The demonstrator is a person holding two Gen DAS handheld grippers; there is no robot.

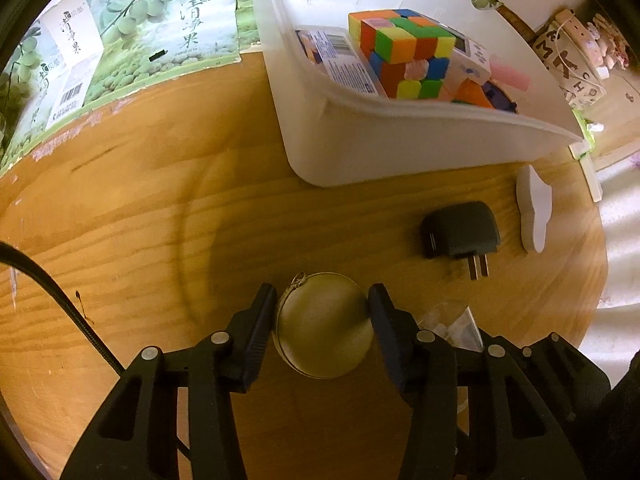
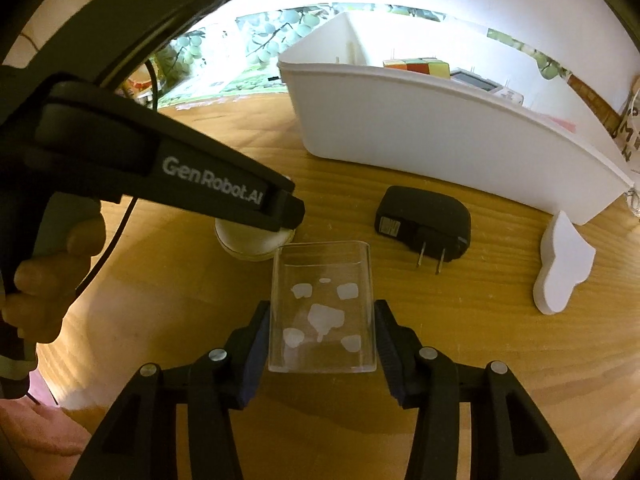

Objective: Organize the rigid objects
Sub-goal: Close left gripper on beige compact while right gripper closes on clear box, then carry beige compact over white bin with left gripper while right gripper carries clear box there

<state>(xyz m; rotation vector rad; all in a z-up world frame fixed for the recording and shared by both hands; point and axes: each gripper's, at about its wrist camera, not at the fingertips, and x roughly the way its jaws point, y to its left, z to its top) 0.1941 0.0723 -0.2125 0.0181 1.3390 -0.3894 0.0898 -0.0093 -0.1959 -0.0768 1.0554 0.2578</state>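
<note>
Wooden table (image 1: 160,208) with visible grain, slight sheen; white bin (image 1: 360,140) smooth matt plastic; cube (image 1: 404,52) glossy plastic; black charger (image 2: 424,216) matt plastic, metal prongs; clear box (image 2: 324,304) glossy transparent plastic; round case (image 1: 324,324) matt fabric-like, metal zip pull; printed cardboard, upper left

Both wrist cameras looked steeply down along their fingers, close over the wooden table (image 1: 160,208). The left view faced the white bin (image 1: 360,140) from above; the right sat lower, beside it. Both shared the bin, black charger (image 2: 424,222) and round case (image 1: 324,324).
</note>
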